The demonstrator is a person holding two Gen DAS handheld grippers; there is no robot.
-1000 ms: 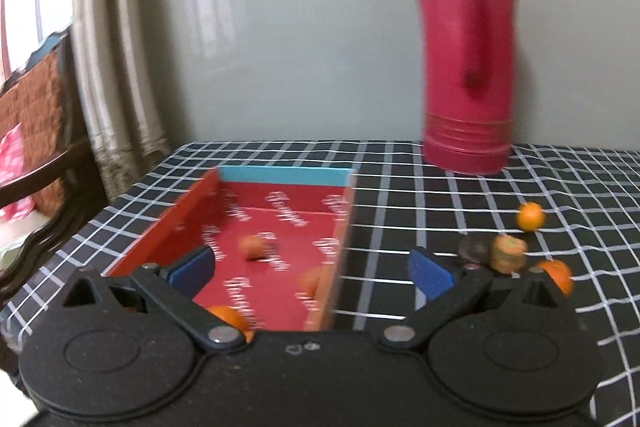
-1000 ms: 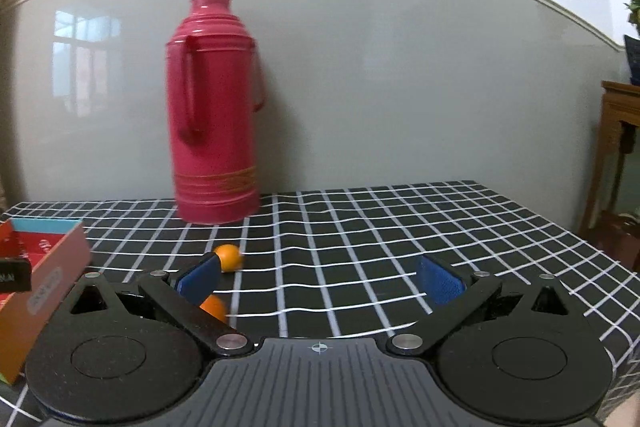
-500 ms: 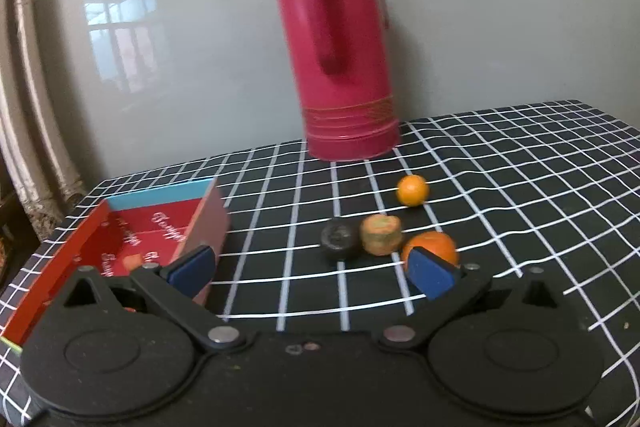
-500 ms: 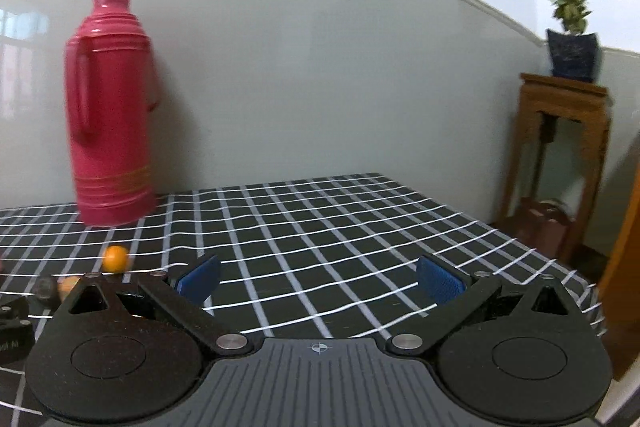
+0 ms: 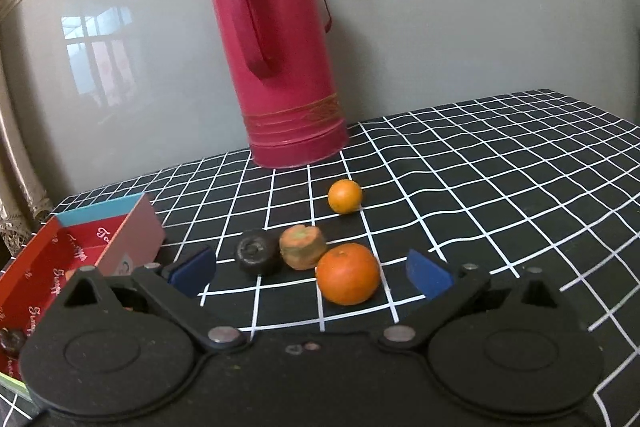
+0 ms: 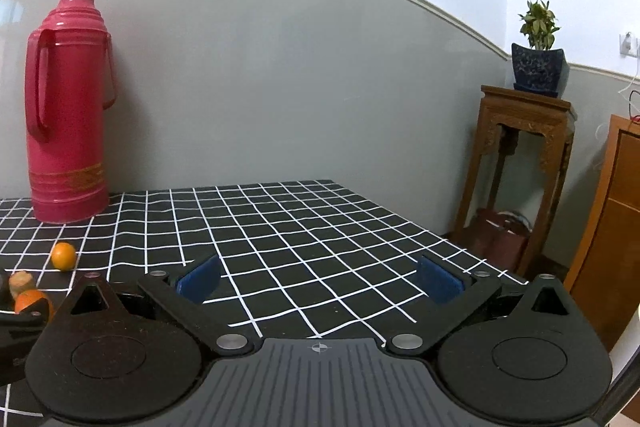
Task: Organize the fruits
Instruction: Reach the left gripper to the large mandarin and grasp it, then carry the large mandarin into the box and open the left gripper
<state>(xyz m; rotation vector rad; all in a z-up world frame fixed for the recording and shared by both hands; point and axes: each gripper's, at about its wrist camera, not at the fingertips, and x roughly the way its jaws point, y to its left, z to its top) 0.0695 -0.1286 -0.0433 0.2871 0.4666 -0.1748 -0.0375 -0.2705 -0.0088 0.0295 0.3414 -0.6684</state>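
Observation:
My left gripper is open just above the checked tablecloth. A large orange lies between its blue pads, nearer the right one. Behind it sit a brownish chunk of fruit and a dark round fruit, and farther back a small orange. The red box is at the left edge, with a dark fruit showing inside. My right gripper is open over bare cloth with nothing between its fingers. At its far left I see the small orange, the brownish chunk and the large orange.
A tall red thermos stands against the grey wall behind the fruits; it also shows as the thermos in the right wrist view. The table's right edge drops off toward a wooden plant stand with a potted plant.
My left gripper has swung right from the red box to the loose fruits and closed in on the large orange. My right gripper has turned right, away from the fruits.

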